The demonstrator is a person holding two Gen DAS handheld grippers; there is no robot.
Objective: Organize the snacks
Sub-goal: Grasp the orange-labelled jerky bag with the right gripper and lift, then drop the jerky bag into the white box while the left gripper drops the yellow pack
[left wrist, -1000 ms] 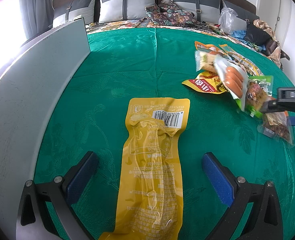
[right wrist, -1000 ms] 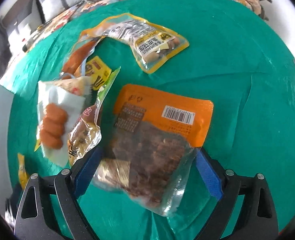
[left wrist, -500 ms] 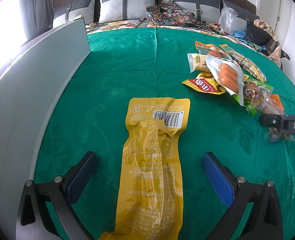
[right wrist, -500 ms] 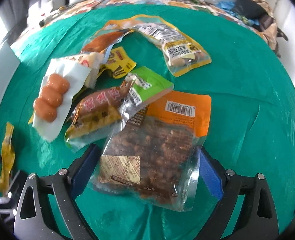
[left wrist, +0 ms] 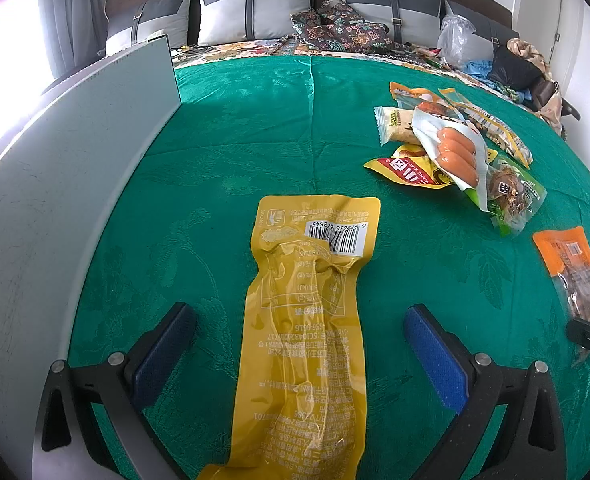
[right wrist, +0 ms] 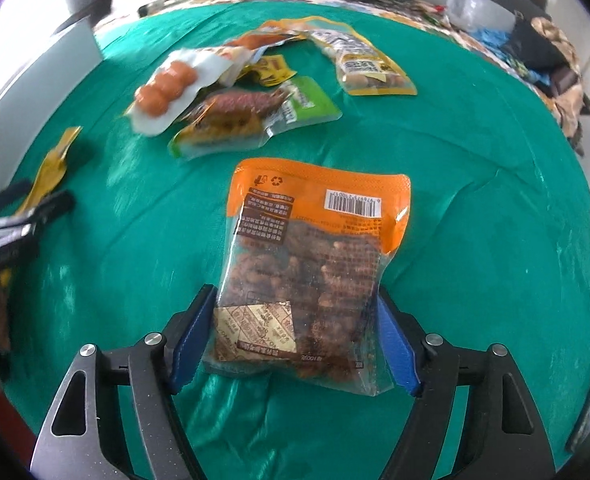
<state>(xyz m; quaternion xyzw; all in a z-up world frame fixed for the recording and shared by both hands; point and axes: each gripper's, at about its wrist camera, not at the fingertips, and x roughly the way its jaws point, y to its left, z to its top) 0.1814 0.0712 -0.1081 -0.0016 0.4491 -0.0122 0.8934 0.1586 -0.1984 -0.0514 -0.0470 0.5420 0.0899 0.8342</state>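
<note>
A long yellow snack packet (left wrist: 315, 280) lies flat on the green cloth (left wrist: 255, 140), between the fingers of my left gripper (left wrist: 299, 344). That gripper is open and its pads stand clear of the packet. My right gripper (right wrist: 295, 312) has its jaws closing on an orange-topped clear packet of brown nuts (right wrist: 315, 240), and both blue pads touch the bag's sides. This packet (left wrist: 571, 256) also shows at the right edge of the left wrist view. Farther back lies a pile with a sausage packet (right wrist: 167, 88) and a green packet (right wrist: 307, 104).
A grey board (left wrist: 55, 200) stands upright along the cloth's left side. Grey pillows (left wrist: 255, 8) and patterned fabric line the back, and bags and clothes (left wrist: 515, 64) crowd the far right corner. A yellow-edged packet (right wrist: 367, 68) lies behind the pile.
The right gripper has rolled and moved away from the pile with the orange packet between its fingers, and its jaws have narrowed onto the bag. The left gripper and yellow packet have not moved.
</note>
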